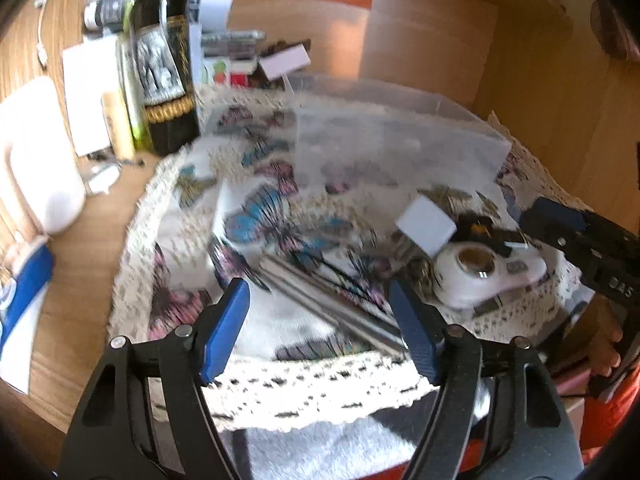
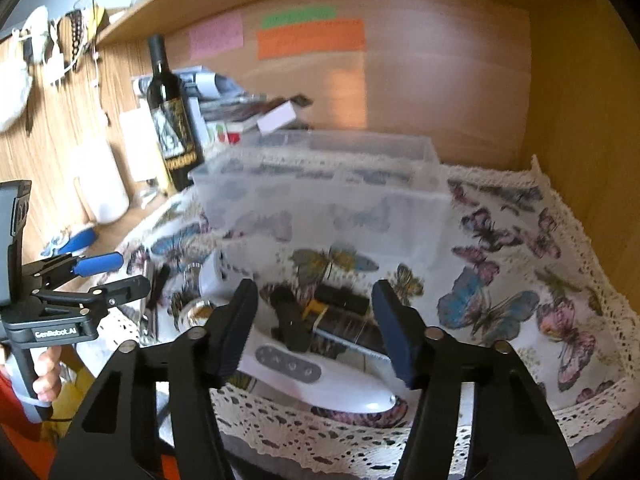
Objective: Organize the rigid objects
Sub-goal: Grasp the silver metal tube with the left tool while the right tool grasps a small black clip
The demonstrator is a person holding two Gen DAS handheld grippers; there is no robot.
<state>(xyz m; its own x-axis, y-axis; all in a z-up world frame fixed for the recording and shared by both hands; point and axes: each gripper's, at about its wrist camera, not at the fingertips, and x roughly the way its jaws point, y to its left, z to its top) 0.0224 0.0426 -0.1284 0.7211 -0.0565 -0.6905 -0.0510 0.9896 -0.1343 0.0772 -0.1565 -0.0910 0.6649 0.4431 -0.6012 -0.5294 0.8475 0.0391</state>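
A clear plastic bin (image 2: 328, 184) stands on a butterfly-print cloth (image 2: 520, 264); it also shows in the left wrist view (image 1: 392, 136). In front of it lie a white handheld device (image 2: 320, 376) with buttons, a black clip-like tool (image 2: 290, 320) and a dark flat piece (image 2: 344, 298). In the left wrist view the white device (image 1: 480, 276) lies beside a white cube (image 1: 426, 224) and grey metal rods (image 1: 332, 300). My left gripper (image 1: 320, 328) is open above the rods. My right gripper (image 2: 316, 324) is open over the white device and black tool, holding nothing.
A dark wine bottle (image 2: 170, 116) stands at the back left among papers, boxes (image 1: 280, 60) and a white jug (image 2: 102, 184). Wooden shelf walls close the back and right. Coloured sticky notes (image 2: 312, 38) hang on the back wall. The cloth's lace edge (image 2: 320, 440) overhangs the front.
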